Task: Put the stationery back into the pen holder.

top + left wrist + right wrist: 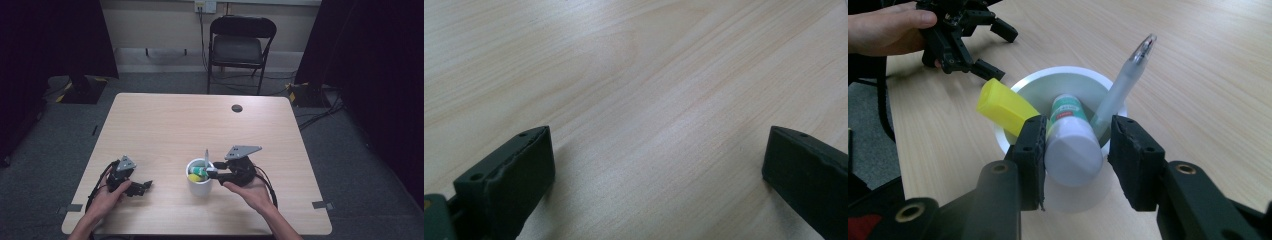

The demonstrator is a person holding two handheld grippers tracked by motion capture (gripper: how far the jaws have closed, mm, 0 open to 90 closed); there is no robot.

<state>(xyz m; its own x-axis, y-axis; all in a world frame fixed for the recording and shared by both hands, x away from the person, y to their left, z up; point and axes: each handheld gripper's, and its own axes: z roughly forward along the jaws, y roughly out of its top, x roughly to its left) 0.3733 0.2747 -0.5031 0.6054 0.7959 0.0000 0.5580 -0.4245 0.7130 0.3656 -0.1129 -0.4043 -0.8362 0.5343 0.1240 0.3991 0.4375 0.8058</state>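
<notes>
A white cup stands on the wooden table near the front edge. In it are a white tube with a green label, a yellow marker and a frosted pen that leans out. My right gripper reaches in from the cup's right side. Its jaws stand on either side of the tube's cap; one pad touches it and a small gap shows at the other. My left gripper rests on the table left of the cup, jaws wide open over bare wood.
A black folding chair stands beyond the table's far edge. A small dark round cap sits in the tabletop at the back right. Cables trail from both grippers, and dark curtains hang at both sides.
</notes>
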